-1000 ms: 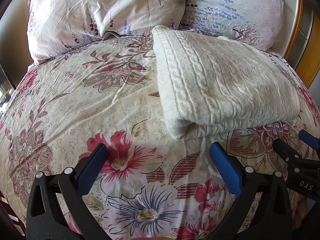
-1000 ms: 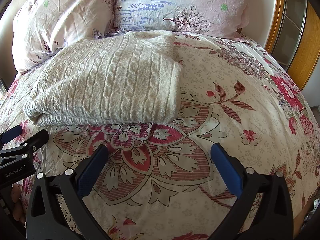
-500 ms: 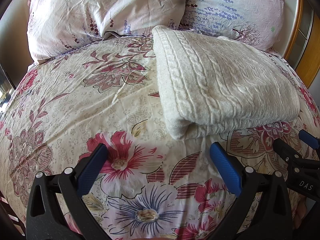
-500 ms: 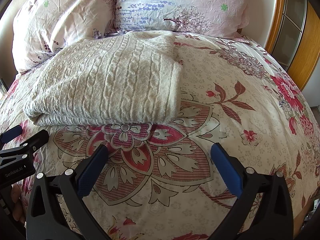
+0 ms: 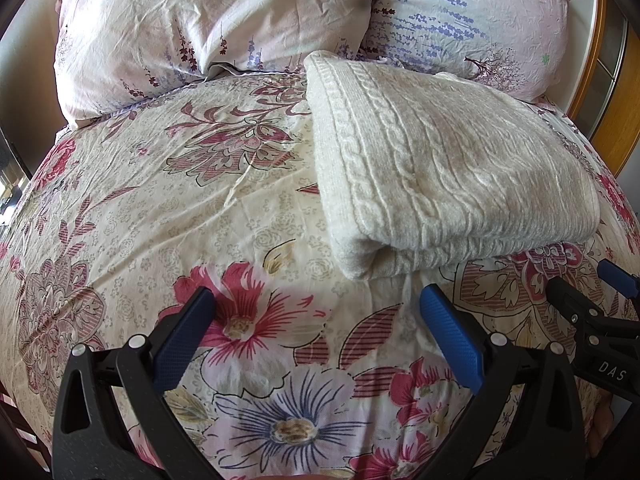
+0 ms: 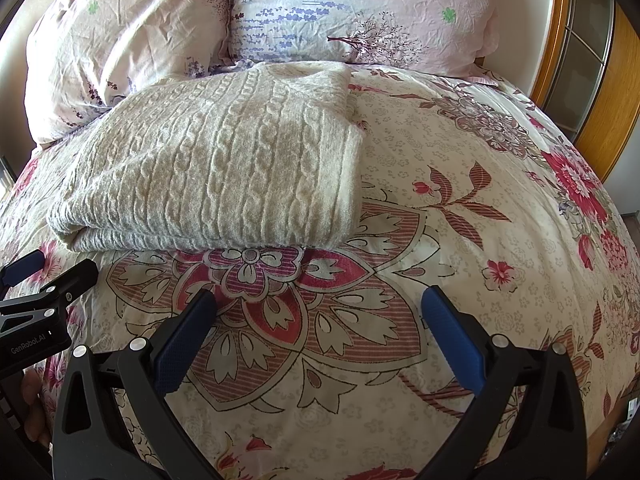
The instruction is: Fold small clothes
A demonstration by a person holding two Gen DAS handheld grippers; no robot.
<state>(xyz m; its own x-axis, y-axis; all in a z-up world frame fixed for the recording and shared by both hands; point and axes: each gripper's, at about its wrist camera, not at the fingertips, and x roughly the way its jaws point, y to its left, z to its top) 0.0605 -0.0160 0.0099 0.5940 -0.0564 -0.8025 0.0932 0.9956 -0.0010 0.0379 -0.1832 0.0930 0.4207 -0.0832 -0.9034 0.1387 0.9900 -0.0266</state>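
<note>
A cream cable-knit sweater (image 5: 440,168) lies folded into a thick rectangle on the floral bed cover; it also shows in the right wrist view (image 6: 224,164). My left gripper (image 5: 316,312) is open and empty, just in front of the sweater's near left corner. My right gripper (image 6: 316,312) is open and empty, in front of the sweater's near right corner, over the bed cover. Each gripper shows at the edge of the other's view, the right one (image 5: 592,300) and the left one (image 6: 40,280).
The floral bed cover (image 5: 140,208) spreads to the left of the sweater and to its right (image 6: 500,220). Two pink pillows (image 5: 208,24) (image 6: 360,8) lie behind it. A wooden headboard frame (image 6: 600,92) stands at the right.
</note>
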